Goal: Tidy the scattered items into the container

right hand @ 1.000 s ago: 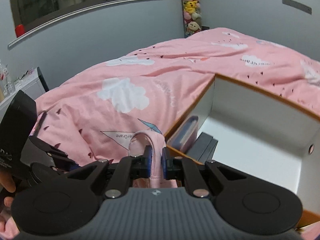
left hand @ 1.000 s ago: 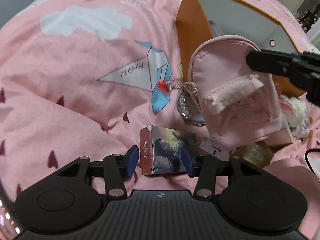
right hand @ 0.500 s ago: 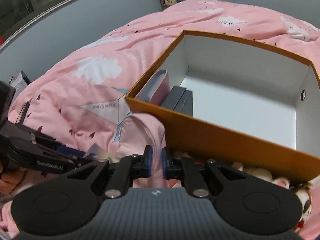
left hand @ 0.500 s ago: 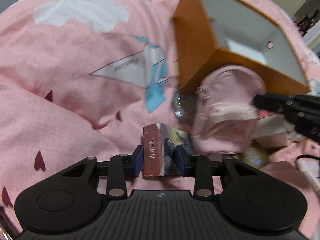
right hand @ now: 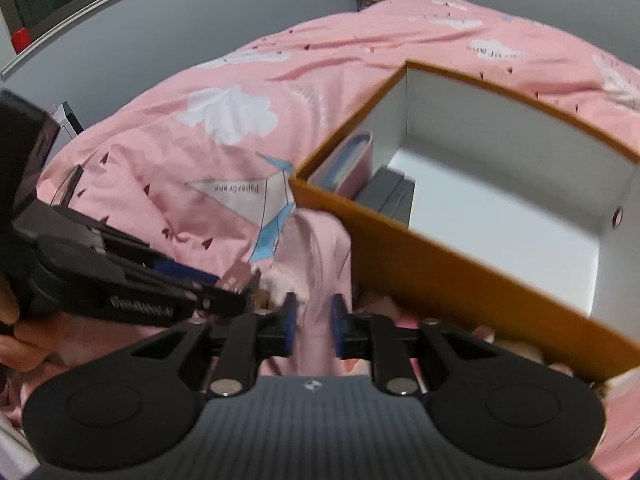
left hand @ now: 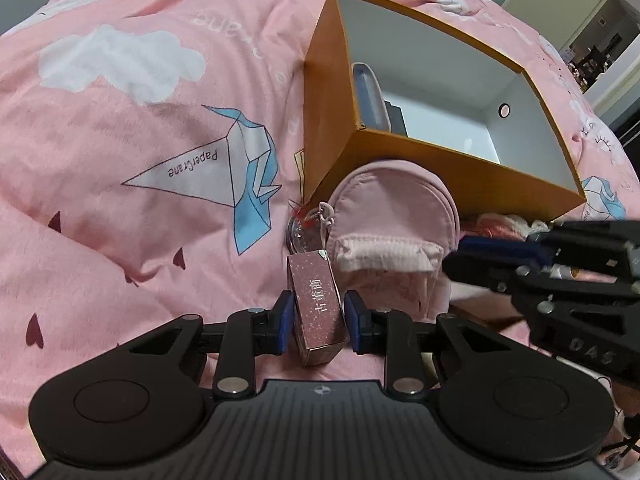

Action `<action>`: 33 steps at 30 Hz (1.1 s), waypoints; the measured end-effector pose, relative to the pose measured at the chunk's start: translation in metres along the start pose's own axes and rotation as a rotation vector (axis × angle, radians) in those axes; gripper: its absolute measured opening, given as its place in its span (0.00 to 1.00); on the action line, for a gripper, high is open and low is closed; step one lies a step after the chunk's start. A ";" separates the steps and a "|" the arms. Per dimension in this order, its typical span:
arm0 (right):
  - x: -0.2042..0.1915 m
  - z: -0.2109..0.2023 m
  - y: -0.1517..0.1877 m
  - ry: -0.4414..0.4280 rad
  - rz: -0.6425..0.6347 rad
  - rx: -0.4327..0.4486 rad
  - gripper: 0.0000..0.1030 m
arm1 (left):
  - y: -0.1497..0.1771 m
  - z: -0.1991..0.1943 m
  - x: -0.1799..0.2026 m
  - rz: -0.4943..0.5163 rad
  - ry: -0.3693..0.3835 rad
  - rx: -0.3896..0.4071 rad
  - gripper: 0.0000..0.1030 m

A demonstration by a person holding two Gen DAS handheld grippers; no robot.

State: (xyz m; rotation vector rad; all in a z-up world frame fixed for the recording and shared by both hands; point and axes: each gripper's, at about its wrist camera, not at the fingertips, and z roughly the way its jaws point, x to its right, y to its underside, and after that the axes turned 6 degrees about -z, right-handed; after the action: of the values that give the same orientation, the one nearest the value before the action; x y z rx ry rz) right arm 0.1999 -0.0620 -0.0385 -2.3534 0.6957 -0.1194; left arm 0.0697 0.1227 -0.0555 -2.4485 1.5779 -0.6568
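1 orange box [left hand: 404, 148], 1 pink pouch [left hand: 392, 216]. Left gripper [left hand: 316, 324] closing on 1 small carton [left hand: 318, 312]; right gripper [right hand: 314, 326] opening, pouch between pads.

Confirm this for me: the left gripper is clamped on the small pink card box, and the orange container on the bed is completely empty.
Not empty. The right wrist view shows the orange container already holding a pink-and-blue case and a dark grey box at its left end. The rest stands: the left gripper has the small pink card box between its jaws, which are closing.
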 end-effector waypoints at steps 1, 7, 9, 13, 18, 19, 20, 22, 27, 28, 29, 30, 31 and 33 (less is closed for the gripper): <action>0.001 -0.001 -0.004 0.005 -0.012 0.003 0.39 | 0.000 0.000 0.001 0.004 -0.004 0.002 0.30; 0.007 0.013 -0.025 0.010 -0.052 -0.017 0.42 | -0.001 0.002 0.003 0.008 -0.012 0.000 0.30; 0.013 0.025 -0.030 -0.015 -0.025 -0.045 0.43 | -0.002 0.002 0.002 0.007 -0.011 -0.003 0.30; 0.022 0.042 -0.035 -0.064 0.034 -0.086 0.44 | -0.003 0.004 0.003 0.006 -0.008 -0.011 0.30; 0.023 0.042 -0.043 -0.099 0.032 -0.101 0.43 | -0.005 0.009 0.002 0.004 -0.007 -0.029 0.30; 0.021 0.040 -0.045 -0.097 0.009 -0.106 0.42 | -0.005 0.009 0.002 0.006 -0.006 -0.031 0.30; 0.019 0.038 -0.046 -0.092 -0.013 -0.110 0.36 | -0.005 0.009 0.002 0.007 -0.005 -0.031 0.30; 0.015 0.031 -0.046 -0.085 -0.057 -0.123 0.27 | -0.005 0.009 0.000 0.007 -0.001 -0.033 0.31; 0.006 0.008 -0.037 -0.088 -0.147 -0.131 0.25 | -0.002 0.008 -0.002 0.016 0.010 -0.045 0.31; 0.005 0.002 -0.034 -0.086 -0.161 -0.131 0.24 | -0.001 0.008 -0.002 0.020 0.009 -0.047 0.31; 0.004 -0.003 -0.032 -0.085 -0.171 -0.132 0.24 | 0.000 0.008 -0.002 0.023 0.010 -0.048 0.31; 0.003 -0.008 -0.028 -0.081 -0.179 -0.131 0.24 | 0.001 0.007 -0.003 0.024 0.010 -0.049 0.31; 0.002 -0.012 -0.026 -0.075 -0.182 -0.130 0.24 | 0.001 0.007 -0.004 0.024 0.008 -0.049 0.31; 0.003 -0.020 -0.020 -0.059 -0.168 -0.121 0.23 | 0.002 0.008 -0.005 0.021 0.000 -0.050 0.31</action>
State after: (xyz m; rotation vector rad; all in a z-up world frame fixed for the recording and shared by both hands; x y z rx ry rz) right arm 0.2065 -0.0620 -0.0107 -2.5184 0.4884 -0.0825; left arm 0.0701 0.1252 -0.0649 -2.4636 1.6364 -0.6211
